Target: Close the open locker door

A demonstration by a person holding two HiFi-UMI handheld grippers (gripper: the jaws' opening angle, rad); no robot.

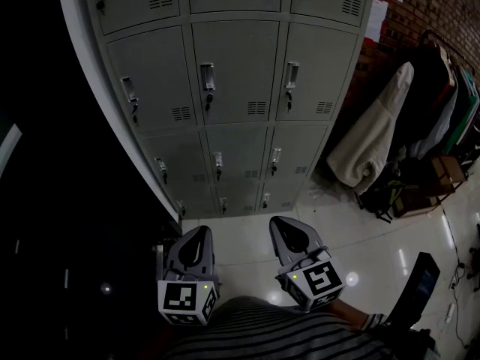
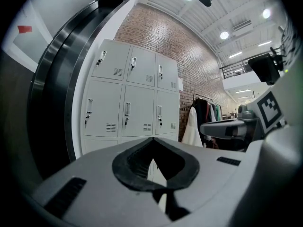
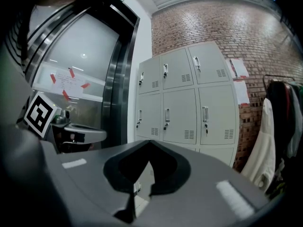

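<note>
A grey locker bank (image 1: 232, 88) stands against the wall ahead, three columns wide, and shows again as the lockers (image 2: 128, 98) and the lockers (image 3: 184, 103). Every door that I can see sits flush with its neighbours; none stands ajar. My left gripper (image 1: 201, 232) and right gripper (image 1: 285, 223) hang low over the pale floor, well short of the lockers. In their own views the left gripper (image 2: 152, 140) and right gripper (image 3: 149, 142) have their jaws shut tip to tip with nothing between them.
A clothes rack with a white coat (image 1: 373, 145) and dark garments stands right of the lockers by a brick wall (image 1: 442, 6). Bags and boxes (image 1: 420, 186) lie on the floor below it. A dark glass doorway (image 1: 45, 163) fills the left. A black slab (image 1: 418, 283) leans at lower right.
</note>
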